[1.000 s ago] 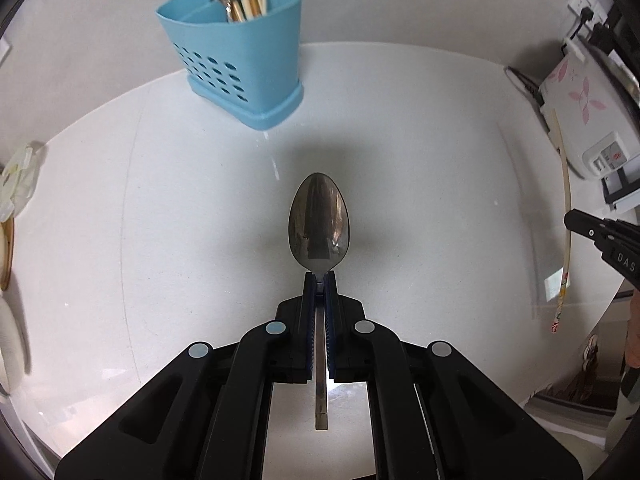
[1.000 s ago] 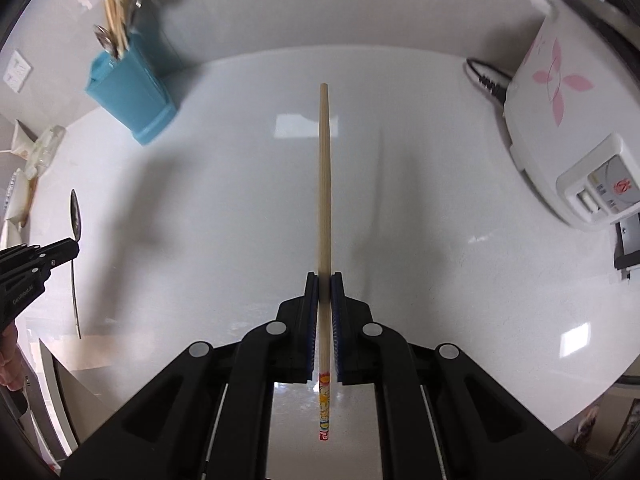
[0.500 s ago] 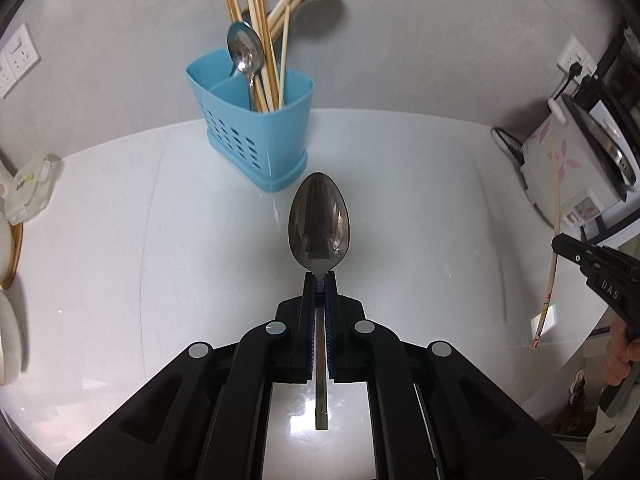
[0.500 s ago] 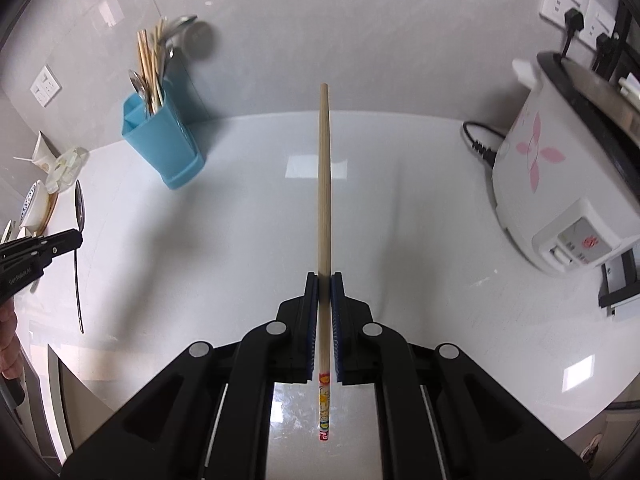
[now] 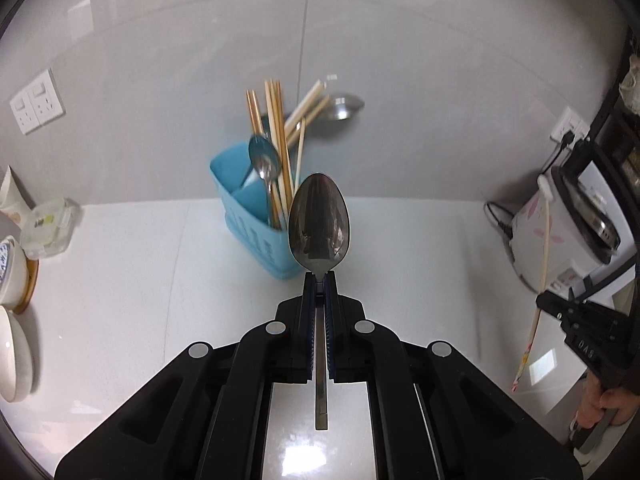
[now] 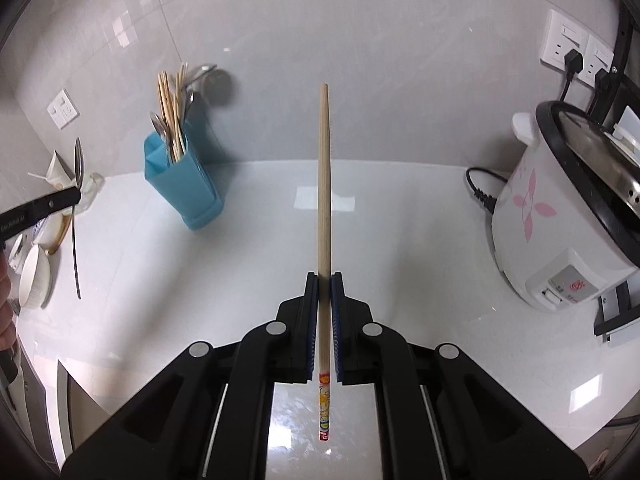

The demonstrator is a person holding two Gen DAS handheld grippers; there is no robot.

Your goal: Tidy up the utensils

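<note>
My left gripper (image 5: 319, 278) is shut on the handle of a steel spoon (image 5: 319, 222), whose bowl sticks out ahead, in front of the blue utensil holder (image 5: 256, 236). The holder stands by the wall with chopsticks and spoons in it. My right gripper (image 6: 324, 278) is shut on a wooden chopstick (image 6: 324, 184) that points forward and up, its patterned end behind the jaws. In the right wrist view the holder (image 6: 184, 188) is far left, and the left gripper (image 6: 74, 196) with its spoon (image 6: 77, 200) shows at the left edge. In the left wrist view the right gripper (image 5: 546, 302) holds the chopstick (image 5: 540, 280) at the right.
A white rice cooker (image 6: 560, 216) with a pink flower and a black cord stands at the right. Bowls (image 5: 12, 340) and a lidded container (image 5: 46, 226) crowd the counter's left edge. Wall sockets (image 6: 576, 52) sit above the cooker. A hand (image 5: 608, 400) grips the right tool.
Both grippers have risen and tipped up, so the wall and the whole holder now show. The spoon and the chopstick stay clamped as before.
</note>
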